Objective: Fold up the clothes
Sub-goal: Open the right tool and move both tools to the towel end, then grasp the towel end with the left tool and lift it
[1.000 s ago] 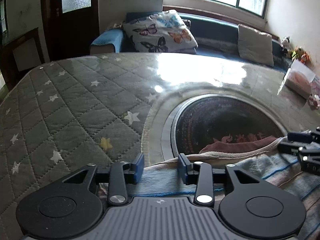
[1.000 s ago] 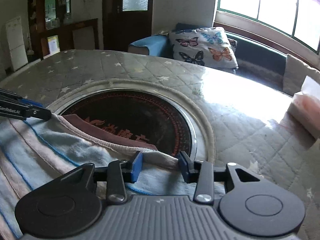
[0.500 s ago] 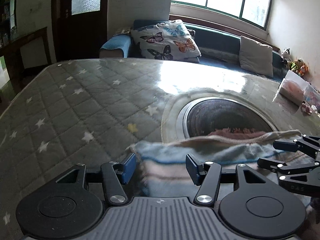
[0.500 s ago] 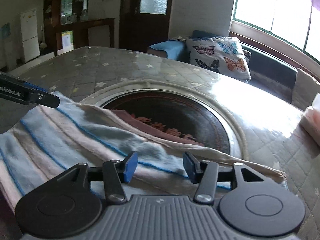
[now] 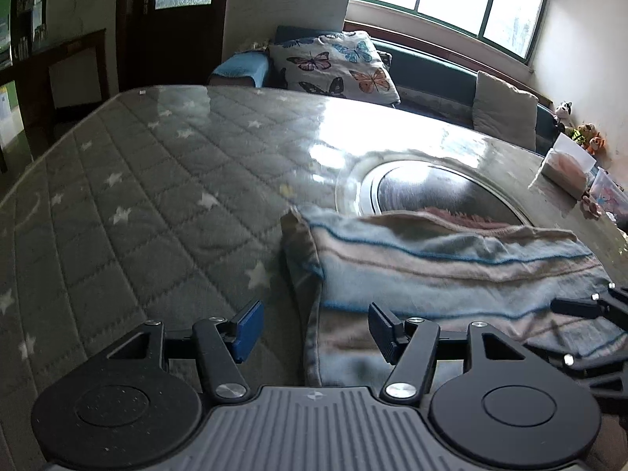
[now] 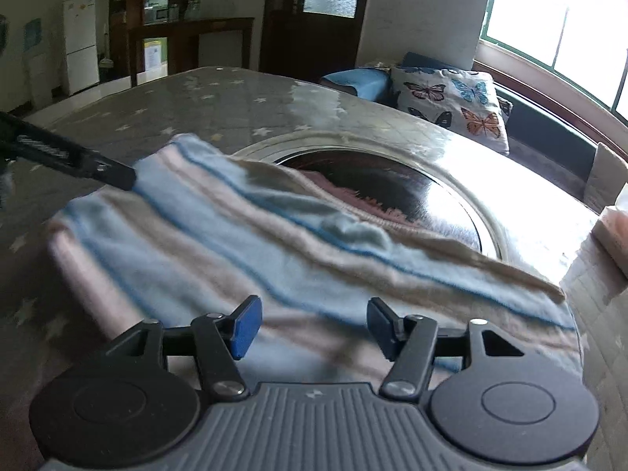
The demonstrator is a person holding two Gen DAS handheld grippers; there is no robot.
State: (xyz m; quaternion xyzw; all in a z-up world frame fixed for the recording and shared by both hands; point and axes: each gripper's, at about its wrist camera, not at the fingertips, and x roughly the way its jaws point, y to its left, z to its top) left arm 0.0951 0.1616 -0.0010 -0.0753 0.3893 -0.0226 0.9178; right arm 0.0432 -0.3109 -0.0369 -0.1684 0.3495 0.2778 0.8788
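Observation:
A folded striped garment, light blue, beige and pink with thin blue lines, lies on the table and partly over the dark round inset; it also shows in the right wrist view. My left gripper is open and empty, above the garment's near left edge. My right gripper is open and empty, above the garment's near edge. The right gripper's fingers show at the right of the left wrist view. The left gripper's finger shows at the garment's far left corner in the right wrist view.
The table has a grey quilted star-patterned cover under a glossy sheet, with a dark round glass inset. A tissue box stands at the right. A sofa with a butterfly pillow lies beyond the table.
Both grippers opened wider and drew back and up from the garment. The garment, held at its far edge a second ago, now lies folded and released on the table.

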